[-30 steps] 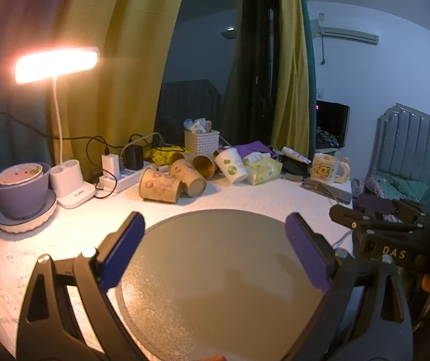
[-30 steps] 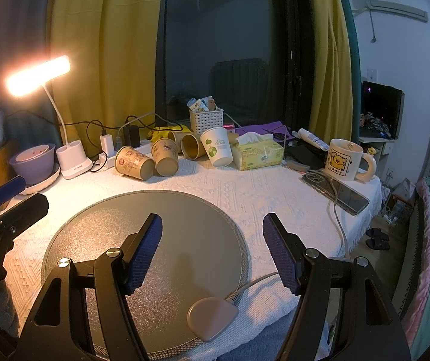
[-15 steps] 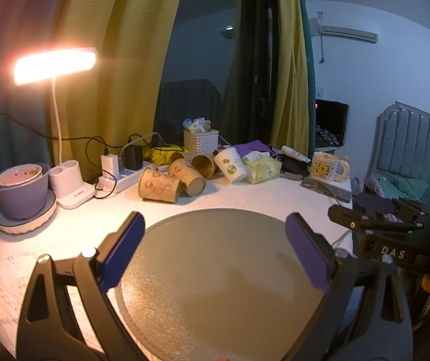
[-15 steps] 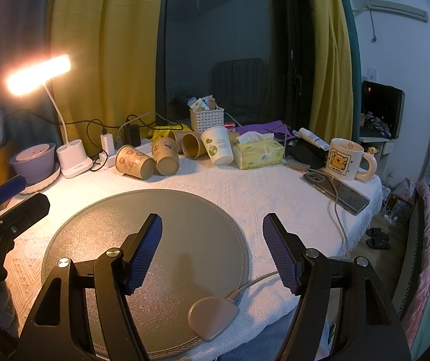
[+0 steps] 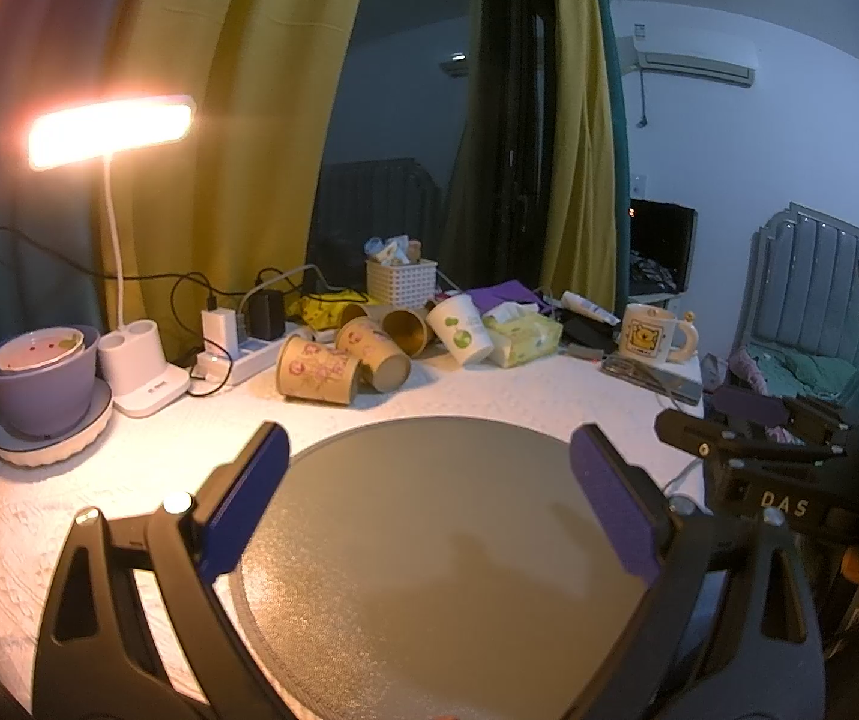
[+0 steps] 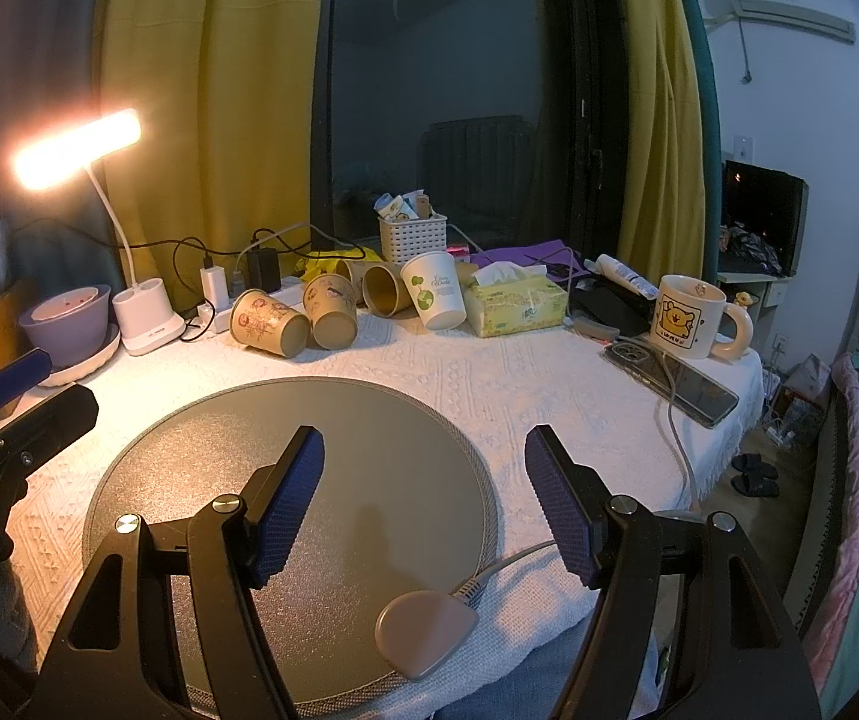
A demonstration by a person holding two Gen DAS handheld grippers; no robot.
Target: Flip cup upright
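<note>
Several paper cups lie on their sides at the back of the table: a brown printed cup (image 5: pixel 316 369) (image 6: pixel 267 323), a second brown cup (image 5: pixel 374 353) (image 6: pixel 328 311) and a third with its mouth showing (image 5: pixel 406 330) (image 6: pixel 386 289). A white cup with green print (image 5: pixel 459 329) (image 6: pixel 434 290) leans tilted against them. My left gripper (image 5: pixel 429 498) is open and empty above a round grey mat (image 5: pixel 429 570). My right gripper (image 6: pixel 424 501) is open and empty above the same mat (image 6: pixel 201 450). Both are well short of the cups.
A lit desk lamp (image 5: pixel 111 129), purple bowl (image 5: pixel 39 378), power strip (image 5: pixel 237 354), white basket (image 6: pixel 412 237), tissue box (image 6: pixel 516 306), bear mug (image 6: pixel 690 325) and phone (image 6: pixel 669 381) stand around. A flat beige controller (image 6: pixel 423 630) on a cable lies at the mat's front edge.
</note>
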